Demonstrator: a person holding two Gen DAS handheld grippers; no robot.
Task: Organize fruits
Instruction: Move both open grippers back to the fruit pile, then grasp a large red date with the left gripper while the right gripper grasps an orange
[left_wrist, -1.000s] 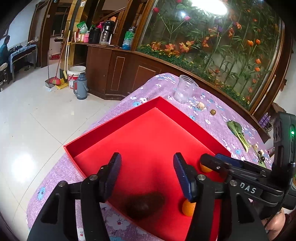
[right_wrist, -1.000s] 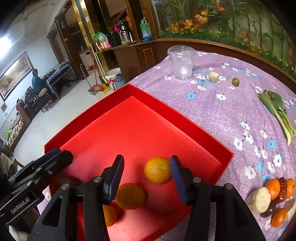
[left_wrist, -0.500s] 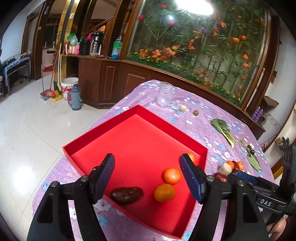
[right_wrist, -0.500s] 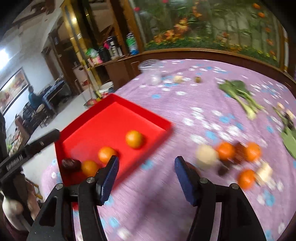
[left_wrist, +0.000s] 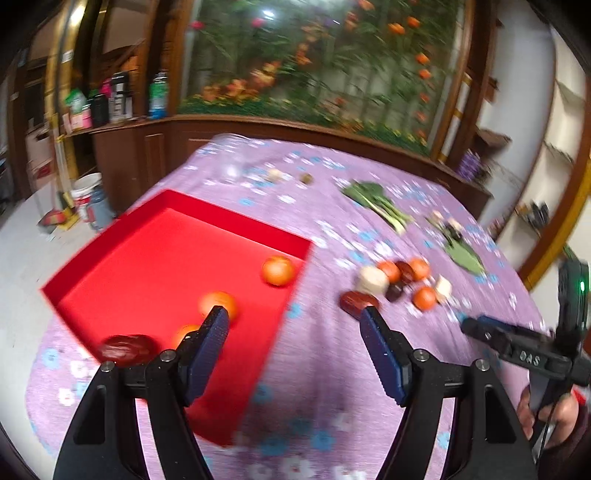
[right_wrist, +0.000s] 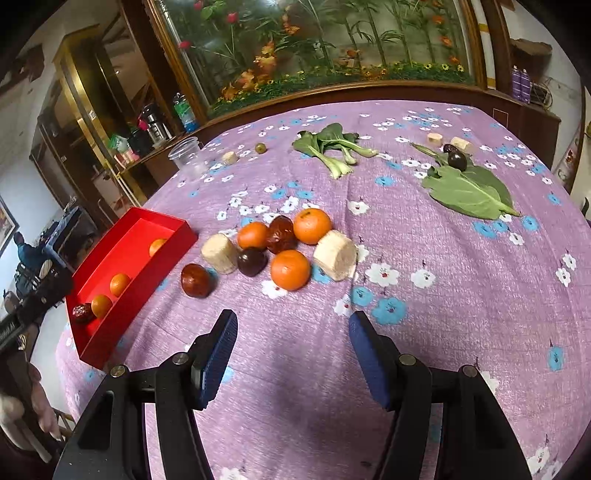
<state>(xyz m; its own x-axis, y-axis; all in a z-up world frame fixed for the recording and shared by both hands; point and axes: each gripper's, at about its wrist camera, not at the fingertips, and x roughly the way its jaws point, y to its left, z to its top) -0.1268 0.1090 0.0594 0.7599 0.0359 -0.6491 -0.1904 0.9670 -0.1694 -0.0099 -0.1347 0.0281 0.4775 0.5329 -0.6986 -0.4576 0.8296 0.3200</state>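
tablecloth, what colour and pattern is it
The tablecloth is purple with small white and blue flowers; the right wrist view shows it best.

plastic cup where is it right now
In the right wrist view the plastic cup stands upright at the table's far left edge, beyond the red tray, left of a pale chunk.

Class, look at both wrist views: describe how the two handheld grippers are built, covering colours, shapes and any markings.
Each gripper, left and right, has black triangular frames with silver screws and two dark blue ribbed fingers. Seen from the left view, the right one bears white lettering and a green light.
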